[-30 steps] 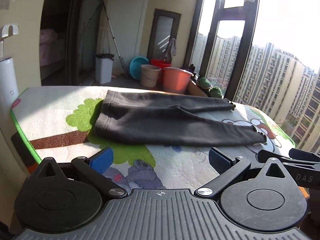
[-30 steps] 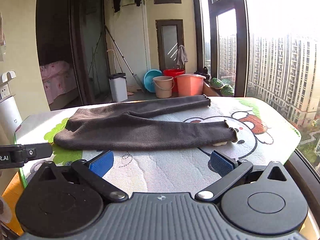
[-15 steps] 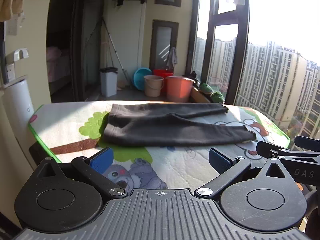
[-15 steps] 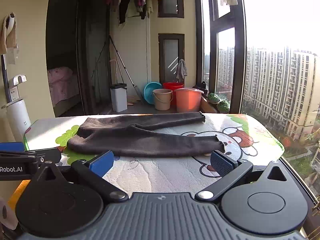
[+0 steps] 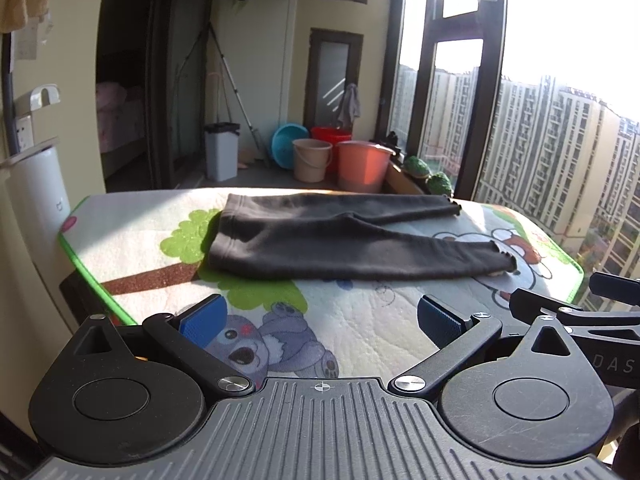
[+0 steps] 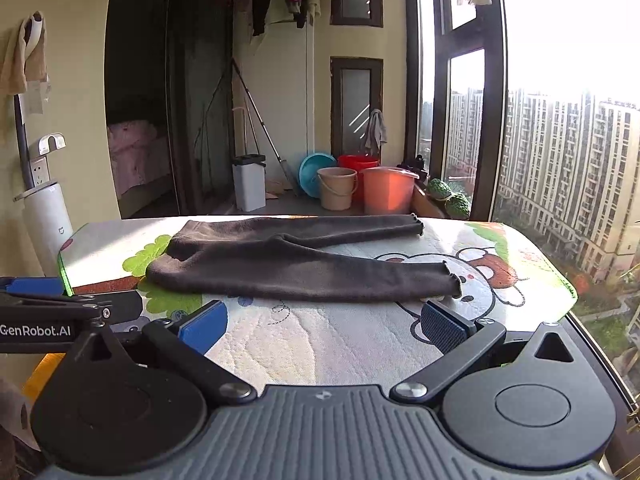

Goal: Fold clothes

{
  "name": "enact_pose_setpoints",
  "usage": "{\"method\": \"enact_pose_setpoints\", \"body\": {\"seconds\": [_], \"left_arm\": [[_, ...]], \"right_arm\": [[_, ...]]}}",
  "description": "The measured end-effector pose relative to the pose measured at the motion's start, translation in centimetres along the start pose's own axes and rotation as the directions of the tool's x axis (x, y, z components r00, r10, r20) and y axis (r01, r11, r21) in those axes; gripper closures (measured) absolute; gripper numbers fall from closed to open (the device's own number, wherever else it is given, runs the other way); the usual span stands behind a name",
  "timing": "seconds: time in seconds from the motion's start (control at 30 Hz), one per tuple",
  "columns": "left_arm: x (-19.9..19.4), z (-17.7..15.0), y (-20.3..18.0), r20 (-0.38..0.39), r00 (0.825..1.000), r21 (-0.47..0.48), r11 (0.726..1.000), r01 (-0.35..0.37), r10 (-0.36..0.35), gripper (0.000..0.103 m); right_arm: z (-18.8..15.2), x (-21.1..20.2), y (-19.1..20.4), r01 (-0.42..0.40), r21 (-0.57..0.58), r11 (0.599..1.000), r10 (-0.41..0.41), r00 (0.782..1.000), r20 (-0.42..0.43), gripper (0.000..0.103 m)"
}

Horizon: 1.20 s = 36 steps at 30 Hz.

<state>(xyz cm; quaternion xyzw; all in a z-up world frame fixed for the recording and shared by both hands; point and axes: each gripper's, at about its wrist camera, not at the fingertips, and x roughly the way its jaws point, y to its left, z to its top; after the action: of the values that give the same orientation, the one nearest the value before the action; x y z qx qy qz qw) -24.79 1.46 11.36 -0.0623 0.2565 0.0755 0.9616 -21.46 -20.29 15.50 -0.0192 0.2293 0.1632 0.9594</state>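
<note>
On the sunlit balcony counter (image 5: 360,332) the dark trousers (image 5: 340,244) lie flat and unfolded, while the left gripper (image 5: 320,320) and right gripper (image 6: 324,322), fingers open and empty, have drawn back from them.

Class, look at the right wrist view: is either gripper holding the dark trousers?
No. The dark trousers lie flat on the cartoon mat, and the right gripper is open, short of them.
</note>
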Motion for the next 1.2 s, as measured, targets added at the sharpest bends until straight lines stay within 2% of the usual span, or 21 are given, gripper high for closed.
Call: {"method": "enact_pose_setpoints", "body": {"seconds": [1.2], "left_arm": [[0.91,-0.45,-0.31,-0.060,0.998,0.001,1.000,-0.011,0.011,0.000]], "right_arm": [[-0.52,0.54,0.26,-0.020,0.000,1.000,0.020,0.999,-0.044,0.000]]}}
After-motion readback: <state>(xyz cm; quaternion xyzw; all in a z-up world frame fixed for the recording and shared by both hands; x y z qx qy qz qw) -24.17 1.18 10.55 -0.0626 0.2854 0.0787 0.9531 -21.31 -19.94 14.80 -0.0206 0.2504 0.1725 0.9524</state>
